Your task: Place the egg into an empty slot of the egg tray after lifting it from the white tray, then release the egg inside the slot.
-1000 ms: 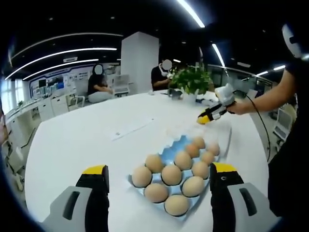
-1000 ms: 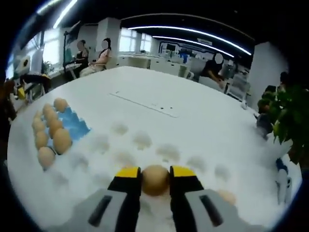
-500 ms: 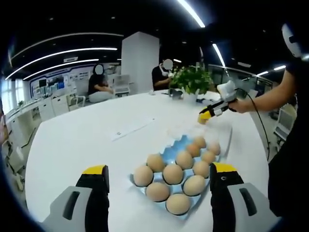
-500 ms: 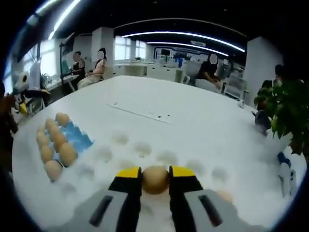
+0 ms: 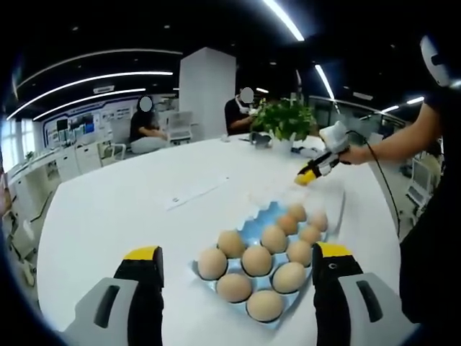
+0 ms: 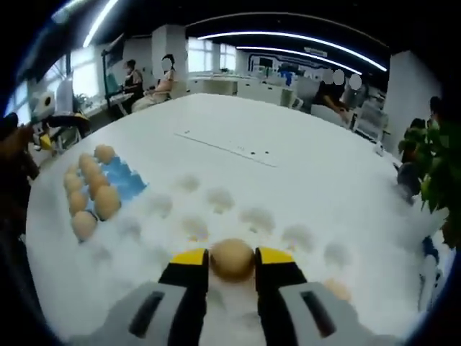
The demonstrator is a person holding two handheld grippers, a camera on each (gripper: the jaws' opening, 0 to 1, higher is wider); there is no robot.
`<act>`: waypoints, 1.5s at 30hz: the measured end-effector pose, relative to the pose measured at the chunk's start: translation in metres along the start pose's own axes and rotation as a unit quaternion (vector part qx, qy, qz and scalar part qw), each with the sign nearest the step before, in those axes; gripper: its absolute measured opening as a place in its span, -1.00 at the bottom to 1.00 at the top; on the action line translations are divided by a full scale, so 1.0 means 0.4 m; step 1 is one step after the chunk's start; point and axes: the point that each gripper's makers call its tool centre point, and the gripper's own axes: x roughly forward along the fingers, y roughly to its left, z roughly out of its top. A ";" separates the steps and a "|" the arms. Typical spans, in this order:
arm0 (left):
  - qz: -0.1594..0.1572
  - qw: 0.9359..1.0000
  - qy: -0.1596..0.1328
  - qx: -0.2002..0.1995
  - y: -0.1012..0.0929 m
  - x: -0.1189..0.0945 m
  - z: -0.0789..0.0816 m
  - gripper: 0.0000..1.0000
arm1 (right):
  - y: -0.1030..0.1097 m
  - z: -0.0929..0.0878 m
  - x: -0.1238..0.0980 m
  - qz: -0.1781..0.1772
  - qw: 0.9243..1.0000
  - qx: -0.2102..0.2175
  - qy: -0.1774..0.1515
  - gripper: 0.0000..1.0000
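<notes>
In the right gripper view, the right gripper (image 6: 232, 261) has its two yellow-tipped jaws clenched on a brown egg (image 6: 232, 258), which sits squarely between the jaw tips and is held above the white tray (image 6: 216, 216). The tray's shallow round hollows spread out just ahead of the jaws, and another egg (image 6: 336, 290) peeks out just right of the right jaw, resting in the tray. Farther ahead and well to the left of the jaws lies the blue egg tray (image 6: 130, 182), with a row of brown eggs along its left side and bare blue slots on its right. All of this rests on a wide white counter (image 6: 288, 173). In the left gripper view, the left gripper (image 5: 234, 263) has its jaws released and spread wide, with nothing between them but air. Just ahead and between the jaw tips the egg tray (image 5: 270, 213) lies on the counter (image 5: 115, 216), its near slots filled with eggs, while bare blue shows at its far left edge. Beyond it, ahead and to the right of the jaws, the right gripper (image 5: 304, 177) hangs over the white tray (image 5: 333, 194), held by the person's hand (image 5: 354, 153). A potted green plant (image 5: 287, 119) stands on the far side of the counter, and seated people are visible behind it.
</notes>
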 end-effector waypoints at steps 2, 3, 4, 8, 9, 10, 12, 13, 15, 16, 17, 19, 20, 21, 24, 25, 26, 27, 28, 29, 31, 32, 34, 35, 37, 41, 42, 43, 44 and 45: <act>0.000 1.000 0.001 0.000 0.000 0.001 -0.002 0.70 | -0.005 -0.001 0.000 0.007 1.000 -0.006 0.012 -0.35; 0.000 1.000 0.002 0.001 0.000 0.001 -0.003 0.70 | -0.010 0.001 0.005 0.017 1.000 -0.001 0.019 -0.35; 0.000 1.000 0.003 0.001 0.000 0.000 -0.003 0.70 | -0.011 0.000 0.009 0.024 0.999 -0.006 0.026 -0.35; 0.003 1.000 0.002 0.000 0.003 -0.006 -0.002 0.68 | -0.010 -0.003 0.013 0.063 0.997 -0.003 0.042 -0.38; 0.005 1.000 0.001 -0.002 0.005 -0.009 0.000 0.68 | -0.014 -0.007 0.008 0.083 0.995 -0.010 0.056 -0.43; 0.006 1.000 0.001 -0.001 0.007 -0.010 0.000 0.68 | -0.022 -0.014 0.003 0.083 0.993 -0.040 0.073 -0.48; 0.008 1.000 0.000 -0.001 0.009 -0.014 0.002 0.69 | -0.007 -0.013 0.002 0.099 0.990 -0.060 0.085 -0.48; 0.009 1.000 -0.001 -0.002 0.010 -0.014 0.003 0.68 | -0.010 -0.010 0.006 0.095 0.990 -0.062 0.084 -0.47; 0.008 1.000 0.000 0.000 0.009 -0.014 0.001 0.68 | -0.009 -0.011 0.010 0.097 0.990 -0.066 0.084 -0.46; 0.008 1.000 0.001 0.000 0.010 -0.013 -0.001 0.69 | -0.008 -0.012 0.010 0.097 0.990 -0.067 0.081 -0.46; 0.008 1.000 0.001 -0.002 0.011 -0.010 -0.004 0.69 | -0.009 -0.011 0.010 0.095 0.991 -0.062 0.076 -0.47; 0.008 1.000 0.002 -0.003 0.011 -0.008 -0.007 0.68 | -0.008 -0.010 0.006 0.078 0.993 -0.055 0.073 -0.49; 0.006 1.000 0.000 -0.004 0.008 -0.007 -0.006 0.68 | -0.007 -0.009 0.005 0.072 0.993 -0.055 0.074 -0.50; 0.005 1.000 0.000 -0.005 0.006 -0.006 -0.005 0.68 | -0.007 -0.006 0.004 0.066 0.993 -0.065 0.077 -0.51; 0.002 1.000 0.002 -0.003 0.001 -0.003 -0.008 0.69 | -0.017 0.014 -0.005 0.045 0.989 -0.113 0.082 -0.51; 0.002 1.000 0.001 -0.003 0.001 -0.002 -0.008 0.68 | -0.016 0.021 -0.011 0.043 0.988 -0.122 0.079 -0.51; 0.001 1.000 0.001 -0.003 0.001 -0.002 -0.008 0.68 | -0.010 0.026 -0.015 0.044 0.989 -0.115 0.076 -0.51; 0.001 1.000 0.001 -0.003 0.000 -0.001 -0.008 0.68 | -0.007 0.036 -0.023 0.046 0.991 -0.107 0.070 -0.51; 0.000 1.000 0.001 -0.004 -0.001 -0.001 -0.009 0.68 | -0.006 0.042 -0.027 0.044 0.991 -0.112 0.065 -0.51; -0.001 1.000 0.002 -0.002 -0.002 -0.002 -0.009 0.68 | -0.011 0.052 -0.034 0.035 0.990 -0.121 0.062 -0.51; -0.004 1.000 0.003 -0.001 -0.004 -0.003 -0.011 0.68 | -0.007 0.069 -0.045 0.034 0.991 -0.116 0.050 -0.51; -0.004 1.000 0.003 -0.001 -0.004 -0.003 -0.012 0.68 | 0.003 0.090 -0.048 0.038 0.994 -0.101 0.028 -0.51; -0.004 1.000 0.003 -0.001 -0.002 -0.003 -0.013 0.69 | 0.016 0.111 -0.055 0.041 0.995 -0.095 0.015 -0.51; -0.004 1.000 0.003 -0.002 -0.002 -0.003 -0.013 0.69 | 0.031 0.126 -0.055 0.046 0.995 -0.092 0.003 -0.51; -0.007 1.000 0.002 -0.002 -0.004 -0.002 -0.013 0.68 | 0.065 0.157 -0.052 0.064 0.995 -0.074 -0.022 -0.51; -0.012 1.000 0.003 0.001 -0.010 -0.001 -0.013 0.68 | 0.100 0.188 -0.042 0.075 0.994 -0.073 -0.036 -0.51; -0.012 1.000 0.003 0.001 -0.010 -0.001 -0.012 0.68 | 0.116 0.201 -0.034 0.083 0.993 -0.075 -0.042 -0.51; -0.012 1.000 0.003 0.002 -0.009 -0.002 -0.012 0.68 | 0.133 0.212 -0.025 0.093 0.992 -0.073 -0.046 -0.51; -0.012 1.000 0.003 0.002 -0.008 -0.003 -0.012 0.68 | 0.142 0.220 -0.019 0.095 0.991 -0.075 -0.050 -0.51; -0.012 1.000 0.002 0.002 -0.007 -0.003 -0.012 0.68 | 0.153 0.228 -0.013 0.100 0.991 -0.077 -0.052 -0.51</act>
